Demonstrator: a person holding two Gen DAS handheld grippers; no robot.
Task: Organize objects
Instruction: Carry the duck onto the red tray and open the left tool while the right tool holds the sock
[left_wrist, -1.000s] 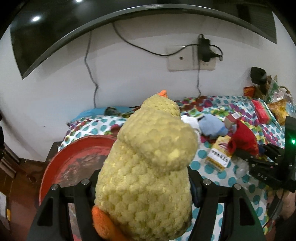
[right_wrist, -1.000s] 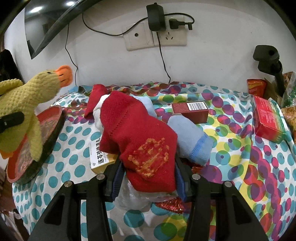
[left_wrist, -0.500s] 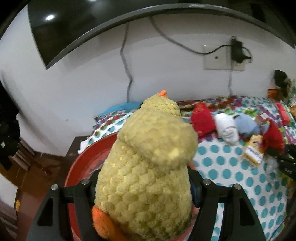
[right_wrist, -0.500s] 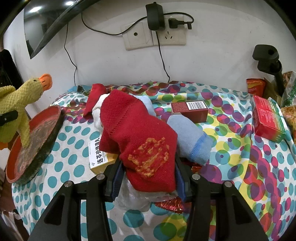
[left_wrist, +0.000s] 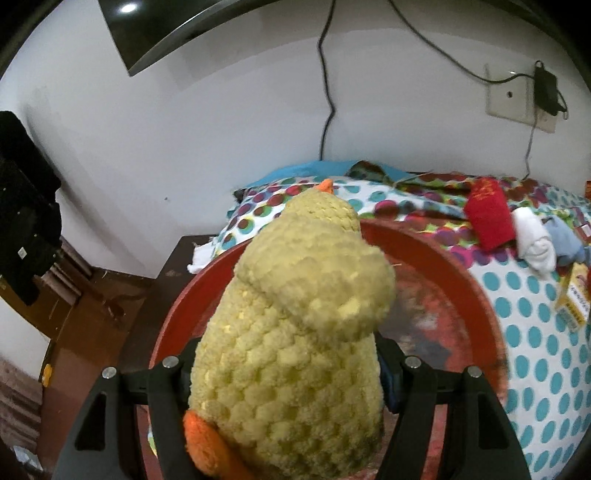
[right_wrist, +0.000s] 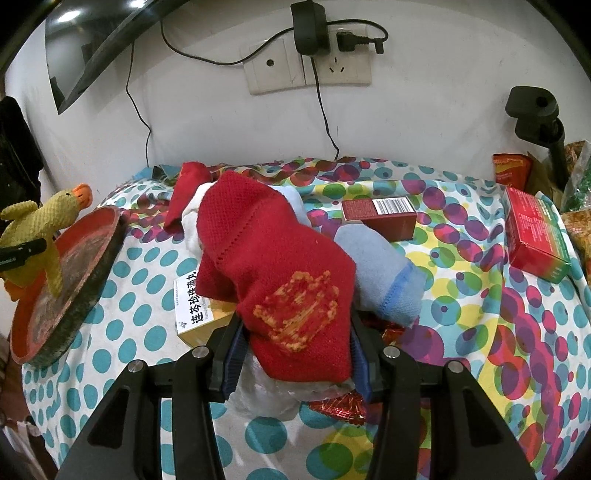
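the left gripper (left_wrist: 286, 373) is clamped on the body of a yellow plush duck (left_wrist: 295, 343), its two fingers pressed into the knitted sides, the orange foot hanging at the lower left and the orange beak pointing away toward the wall. compared with a second ago the left view has swung leftward and downward: the round red tray (left_wrist: 476, 291) was a sliver at the lower left then, and now it fills the ground under the duck, with the duck held over its left part. in the right view the duck (right_wrist: 40, 225) has drifted left and looks smaller than before, sitting above the tray's (right_wrist: 92, 273) far left edge; whether it touches the tray i cannot tell. the wall socket (left_wrist: 509, 98) has slid to the far right of the left view, and the dark wooden nightstand (left_wrist: 173, 273) and floor show at the left.

the right gripper (right_wrist: 295, 354) has barely changed. its fingers are closed around a red sock (right_wrist: 280, 273) with a gold woven motif, raised over the dotted bedspread (right_wrist: 480, 295). behind it lie a light blue sock (right_wrist: 384, 280), a white sock (right_wrist: 194, 225), a second red sock (right_wrist: 184, 188), a yellow medicine box (right_wrist: 195, 310) and a dark red box (right_wrist: 380, 218), all where they were. crinkled clear plastic (right_wrist: 269, 395) lies under the held sock.
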